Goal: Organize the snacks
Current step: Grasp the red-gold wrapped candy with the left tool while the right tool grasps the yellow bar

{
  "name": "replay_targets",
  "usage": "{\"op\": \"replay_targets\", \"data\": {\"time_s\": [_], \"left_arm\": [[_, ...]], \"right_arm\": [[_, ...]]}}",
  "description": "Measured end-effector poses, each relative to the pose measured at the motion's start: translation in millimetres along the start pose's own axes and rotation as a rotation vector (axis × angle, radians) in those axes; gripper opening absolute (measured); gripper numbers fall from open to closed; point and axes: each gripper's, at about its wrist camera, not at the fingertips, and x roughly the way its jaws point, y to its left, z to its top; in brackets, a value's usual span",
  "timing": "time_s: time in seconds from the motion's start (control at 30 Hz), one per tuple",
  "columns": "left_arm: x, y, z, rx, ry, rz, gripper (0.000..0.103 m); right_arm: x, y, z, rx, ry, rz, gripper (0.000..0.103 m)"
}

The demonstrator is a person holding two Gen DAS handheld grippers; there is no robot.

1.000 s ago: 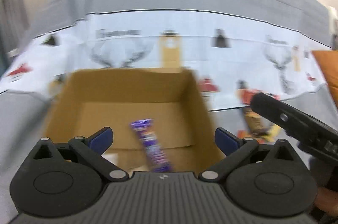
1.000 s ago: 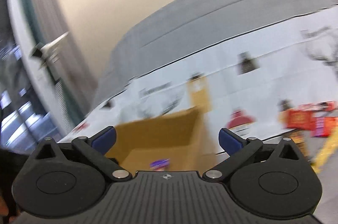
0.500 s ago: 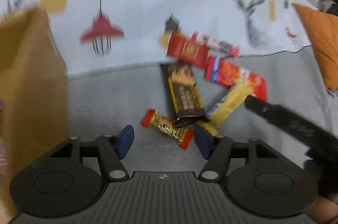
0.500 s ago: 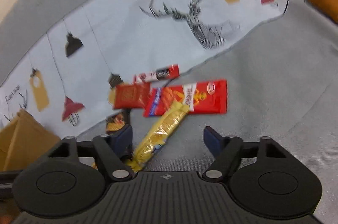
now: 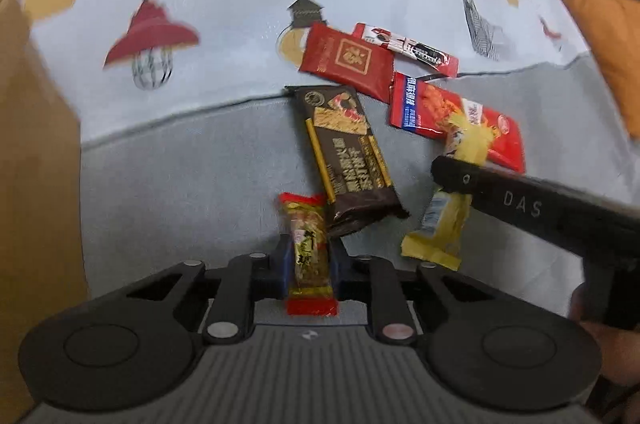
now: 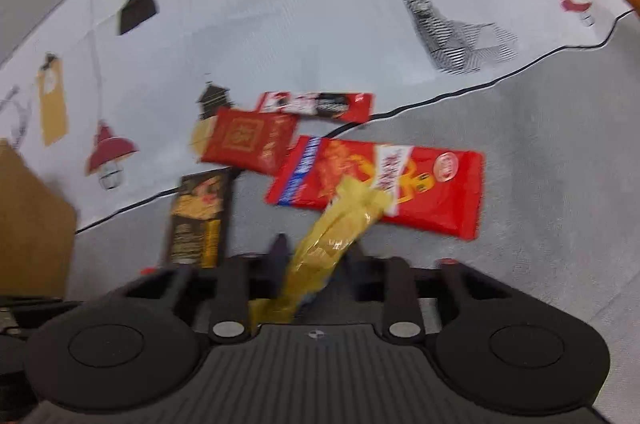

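Observation:
A small gold candy bar with red ends lies on the grey cushion, and my left gripper is closing on it, its blue pads against both sides. My right gripper is closing on a crinkled yellow packet, which is pinched and lifted at its near end. In the left wrist view, one black finger of the right gripper crosses that yellow packet. The cardboard box stands at the far left.
A dark brown bar, a red square packet, a long red packet and a red-black stick lie together past the grippers. Behind them spreads a deer-print cloth. An orange cushion sits at right.
Both grippers swung from the box down to the snack pile. Both sets of jaws went from wide open to narrow, the left around the gold candy bar, the right around the yellow packet.

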Motion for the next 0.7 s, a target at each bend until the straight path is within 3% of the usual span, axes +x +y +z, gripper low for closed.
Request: {"op": "replay_targets", "data": {"time_s": [0.1,0.23,0.43,0.53,0.7], "left_arm": [[-15.9,1.5,-16.8,0.016,0.007,0.025,0.019],[-36.9,-25.6,-62.8,0.072,0.03,-0.02,0.019],[-52.3,-22.5,-99.6,0.01,0.061,-0.008,0.018],[-79.3,-22.9,-99.9,0.03,0.025,-0.023,0.012],[-126.8,-23.2,-107.7,0.035,-0.054,-0.055,0.011]], "right_arm": [[-9.6,5.1,-4.1,-0.038,0.004,0.009,0.02],[-26.9,5.5,-20.8,-0.086,0.0,-0.011,0.018],[-57.7,-11.0,-49.4,-0.066,0.008,0.008,0.018],[-80.0,-21.3,-64.6,0.027,-0.006,0.008,0.016],[-126.8,-16.6,-74.7,0.076,-0.08,0.013,0.015]]}}
